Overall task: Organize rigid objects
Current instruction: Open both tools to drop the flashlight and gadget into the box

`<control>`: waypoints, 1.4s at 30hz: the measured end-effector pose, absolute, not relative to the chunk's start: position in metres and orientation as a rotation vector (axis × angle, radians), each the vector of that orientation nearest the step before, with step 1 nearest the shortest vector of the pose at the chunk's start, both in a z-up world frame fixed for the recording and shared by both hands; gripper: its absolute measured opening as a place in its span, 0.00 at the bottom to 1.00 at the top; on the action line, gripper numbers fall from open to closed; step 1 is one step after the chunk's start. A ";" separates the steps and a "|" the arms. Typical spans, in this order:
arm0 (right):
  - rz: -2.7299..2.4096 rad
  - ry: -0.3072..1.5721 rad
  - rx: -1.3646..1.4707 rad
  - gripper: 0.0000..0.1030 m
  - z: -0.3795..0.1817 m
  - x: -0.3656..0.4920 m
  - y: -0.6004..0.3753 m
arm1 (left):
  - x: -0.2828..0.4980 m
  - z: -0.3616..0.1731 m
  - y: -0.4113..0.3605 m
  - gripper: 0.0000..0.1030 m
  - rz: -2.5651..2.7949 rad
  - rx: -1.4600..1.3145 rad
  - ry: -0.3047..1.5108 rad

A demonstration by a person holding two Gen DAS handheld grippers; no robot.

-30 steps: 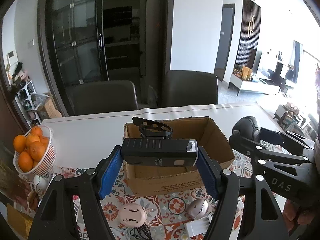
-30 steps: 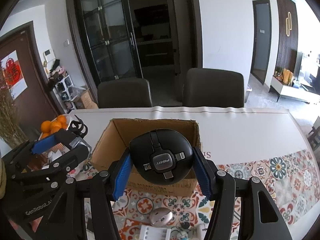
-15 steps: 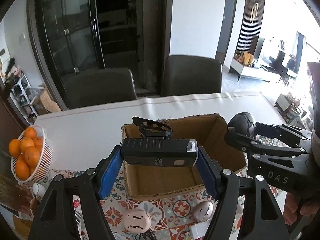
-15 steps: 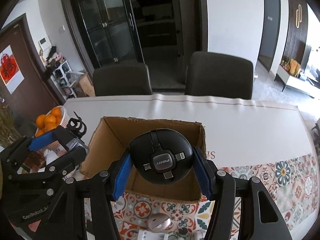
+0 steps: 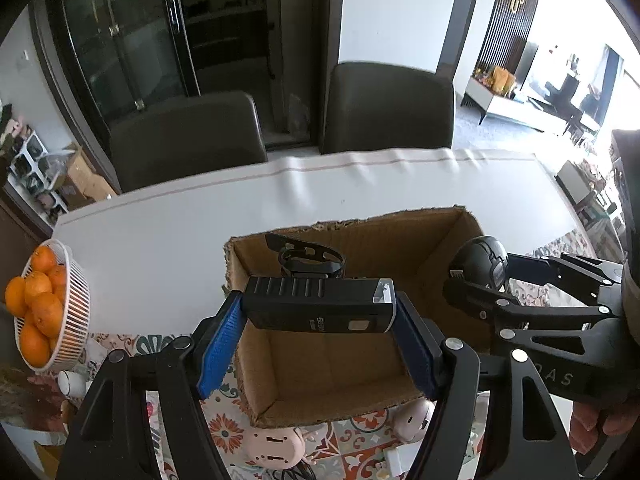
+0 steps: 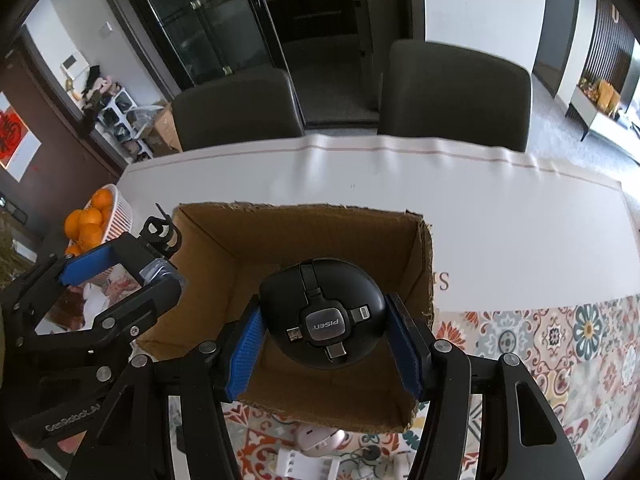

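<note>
My left gripper (image 5: 318,338) is shut on a black bike light (image 5: 318,310) with a strap mount on top and holds it above the open cardboard box (image 5: 332,364). My right gripper (image 6: 324,340) is shut on a round black PISEN cable hub (image 6: 322,314), also held over the box (image 6: 280,248). The box's floor looks bare. The right gripper with the hub (image 5: 484,262) shows at the right of the left wrist view. The left gripper (image 6: 120,264) shows at the left of the right wrist view.
A white basket of oranges (image 5: 72,312) stands at the table's left. Pink and white small devices (image 5: 272,444) and cables (image 6: 360,456) lie on the patterned cloth in front of the box. Two dark chairs (image 5: 388,108) stand behind the white table (image 5: 160,232).
Both grippers have moved forward and up over the box with their objects still held. The inside of the box now shows beneath them.
</note>
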State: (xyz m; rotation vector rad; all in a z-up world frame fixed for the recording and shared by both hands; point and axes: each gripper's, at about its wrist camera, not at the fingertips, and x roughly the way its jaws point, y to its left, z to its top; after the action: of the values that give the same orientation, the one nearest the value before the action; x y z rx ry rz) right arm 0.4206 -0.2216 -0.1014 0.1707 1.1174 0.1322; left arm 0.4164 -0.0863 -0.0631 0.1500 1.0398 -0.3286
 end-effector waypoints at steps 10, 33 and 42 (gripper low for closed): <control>0.128 1.202 0.169 0.60 -0.123 0.437 -0.219 | 0.429 -0.086 -0.085 0.71 -0.307 0.121 1.145; 0.067 1.100 0.162 0.69 -0.093 0.402 -0.221 | 0.387 -0.053 -0.070 0.87 -0.216 0.134 1.079; 0.025 1.013 0.126 0.69 -0.069 0.373 -0.215 | 0.360 -0.032 -0.058 0.88 -0.180 0.156 0.987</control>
State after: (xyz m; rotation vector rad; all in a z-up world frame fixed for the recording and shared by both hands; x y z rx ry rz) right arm 0.3730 -0.2146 -0.0692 0.1264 1.0131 0.0249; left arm 0.3596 -0.0584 -0.0321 0.1565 0.9868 -0.1803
